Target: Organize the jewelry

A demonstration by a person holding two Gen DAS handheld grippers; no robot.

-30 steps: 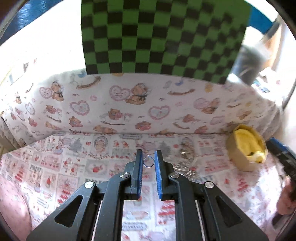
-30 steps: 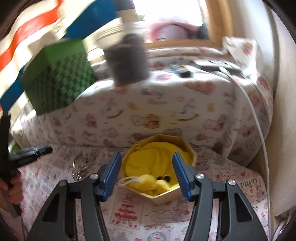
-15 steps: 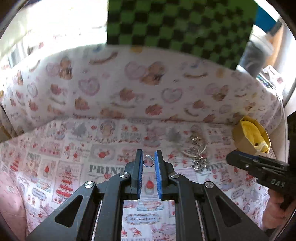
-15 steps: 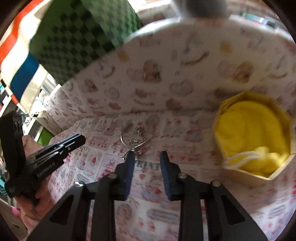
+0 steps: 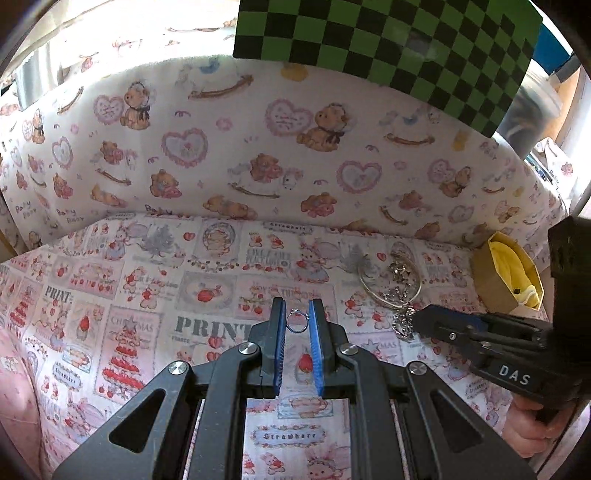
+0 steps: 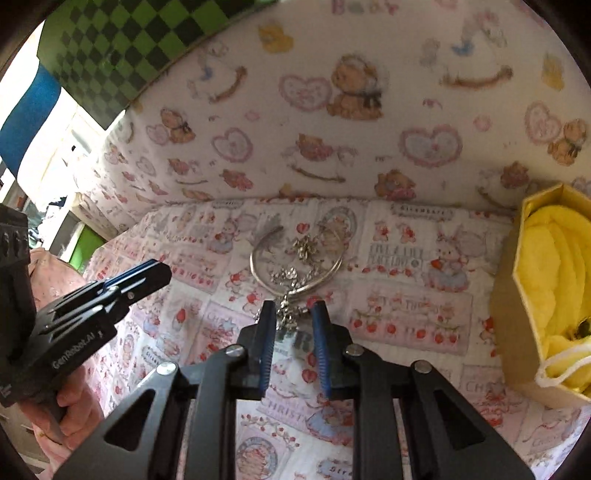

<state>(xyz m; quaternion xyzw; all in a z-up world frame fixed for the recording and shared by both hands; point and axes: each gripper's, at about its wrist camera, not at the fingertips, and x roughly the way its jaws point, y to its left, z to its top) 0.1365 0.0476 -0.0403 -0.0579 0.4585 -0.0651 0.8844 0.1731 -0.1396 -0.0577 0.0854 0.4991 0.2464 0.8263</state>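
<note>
A small silver ring (image 5: 297, 322) is pinched between the blue pads of my left gripper (image 5: 297, 314), which hangs just above the printed cloth. To its right, a silver bangle (image 5: 391, 284) lies flat on the cloth with a chain of charms (image 5: 402, 326) trailing from it. In the right wrist view, my right gripper (image 6: 293, 314) is closing with the charm chain (image 6: 288, 318) between its tips. Small gaps still show beside the chain. The bangle (image 6: 295, 266) lies just beyond the tips. My left gripper (image 6: 162, 269) is at the left of this view.
A cardboard box (image 6: 517, 314) with a yellow drawstring pouch (image 6: 554, 277) in it stands at the right edge of the cloth. A padded wall with a bear print (image 5: 295, 147) rises behind. A green checkered board (image 5: 388, 33) stands above it. A hand (image 5: 524, 432) holds the right gripper.
My right gripper swung left from over the yellow box to the bangle, came down, and narrowed its jaws around the charm chain. My left gripper drifted a little, still holding the ring.
</note>
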